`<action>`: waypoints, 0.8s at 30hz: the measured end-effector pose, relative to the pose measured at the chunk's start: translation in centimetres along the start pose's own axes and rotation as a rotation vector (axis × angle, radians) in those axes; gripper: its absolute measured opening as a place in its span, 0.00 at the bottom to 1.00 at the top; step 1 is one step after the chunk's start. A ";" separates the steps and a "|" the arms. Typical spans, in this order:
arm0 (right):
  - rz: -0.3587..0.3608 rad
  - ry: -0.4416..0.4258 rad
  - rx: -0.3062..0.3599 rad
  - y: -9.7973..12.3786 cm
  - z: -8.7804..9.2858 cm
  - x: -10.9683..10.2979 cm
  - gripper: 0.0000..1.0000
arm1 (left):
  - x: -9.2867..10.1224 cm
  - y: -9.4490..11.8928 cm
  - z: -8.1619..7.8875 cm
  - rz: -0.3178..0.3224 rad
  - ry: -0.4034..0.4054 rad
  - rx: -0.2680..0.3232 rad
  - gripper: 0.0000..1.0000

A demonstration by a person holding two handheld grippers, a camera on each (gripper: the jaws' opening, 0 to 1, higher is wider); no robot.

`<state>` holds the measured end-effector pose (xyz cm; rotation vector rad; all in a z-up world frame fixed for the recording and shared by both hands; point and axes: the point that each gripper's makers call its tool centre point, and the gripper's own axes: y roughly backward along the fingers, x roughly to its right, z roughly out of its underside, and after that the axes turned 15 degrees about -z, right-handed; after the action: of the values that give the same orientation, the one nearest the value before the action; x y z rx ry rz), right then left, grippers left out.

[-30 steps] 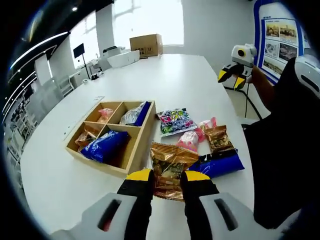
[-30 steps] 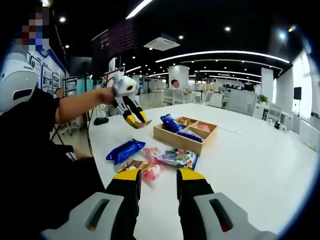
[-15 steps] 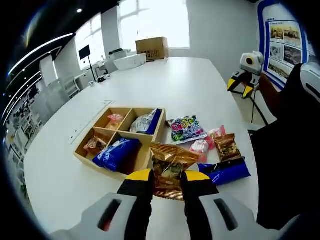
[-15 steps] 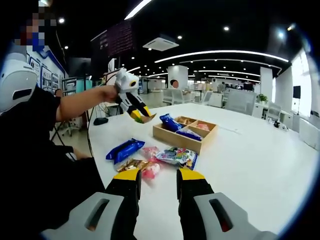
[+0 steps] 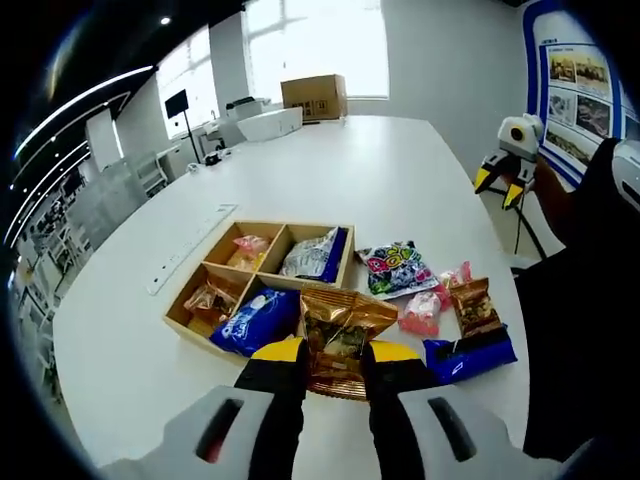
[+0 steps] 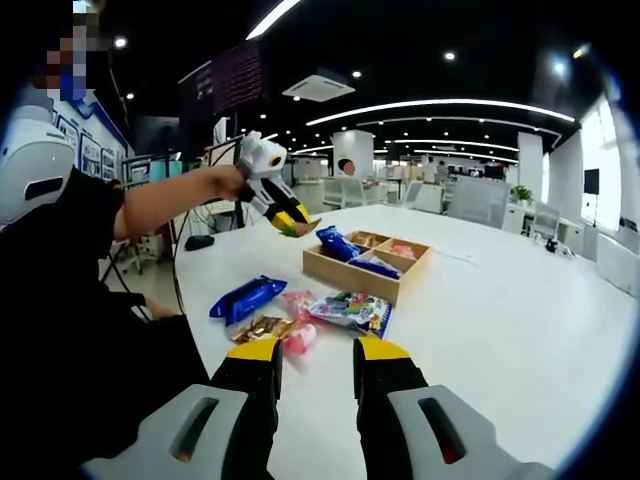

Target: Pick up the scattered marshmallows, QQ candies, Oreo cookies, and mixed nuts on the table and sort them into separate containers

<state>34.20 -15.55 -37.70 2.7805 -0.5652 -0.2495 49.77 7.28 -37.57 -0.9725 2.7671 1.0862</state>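
left gripper view: a brown nut bag (image 5: 337, 338) is clamped in the left gripper (image 5: 335, 356), held above the wooden tray (image 5: 199, 328) | right gripper view: right gripper (image 6: 314, 352) jaws are apart and empty, snack bags (image 6: 300, 315) lie just beyond them, the tray farther right

Daylight pours through the large windows (image 5: 318, 40) at the far end of the left gripper view, blowing them out to plain white and washing the white table (image 5: 380, 170) pale and nearly shadowless. The right gripper view is darker overhead: a black ceiling crossed by bright curved strip lights (image 6: 440, 108) and small spotlights, with soft sheen on the tabletop. Both pictures bend strongly toward the edges, curving straight lines. Centres are fairly sharp; distant office furniture turns soft and grainy.
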 end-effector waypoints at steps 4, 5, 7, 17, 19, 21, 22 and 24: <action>0.002 -0.004 -0.001 0.1 0.1 0.1 0.25 | -0.7 -0.5 -0.4 -0.011 0.000 0.000 0.27; 0.003 -0.004 -0.001 0.1 0.1 0.2 0.25 | -0.9 -0.5 -0.5 -0.015 -0.002 -0.001 0.27; 0.005 -0.005 0.000 0.2 0.1 0.2 0.25 | -1.4 -0.7 -0.7 -0.023 -0.001 0.002 0.27; 0.015 -0.012 -0.004 0.5 0.3 0.5 0.25 | -3.7 -2.1 -1.8 -0.048 0.007 0.007 0.27; 0.018 -0.014 -0.005 0.6 0.3 0.7 0.25 | -4.0 -2.4 -2.0 -0.051 0.005 0.006 0.27; 0.020 -0.016 -0.005 0.6 0.3 0.7 0.25 | -4.4 -2.6 -2.2 -0.052 0.004 0.005 0.27; 0.021 -0.017 -0.006 0.6 0.3 0.8 0.25 | -4.5 -2.8 -2.3 -0.052 0.005 0.005 0.27; 0.023 -0.018 -0.007 0.6 0.3 0.9 0.25 | -4.9 -3.1 -2.5 -0.055 0.006 0.004 0.27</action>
<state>34.72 -16.54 -37.91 2.7662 -0.5989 -0.2712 55.91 6.63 -36.46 -1.0462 2.7283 1.0715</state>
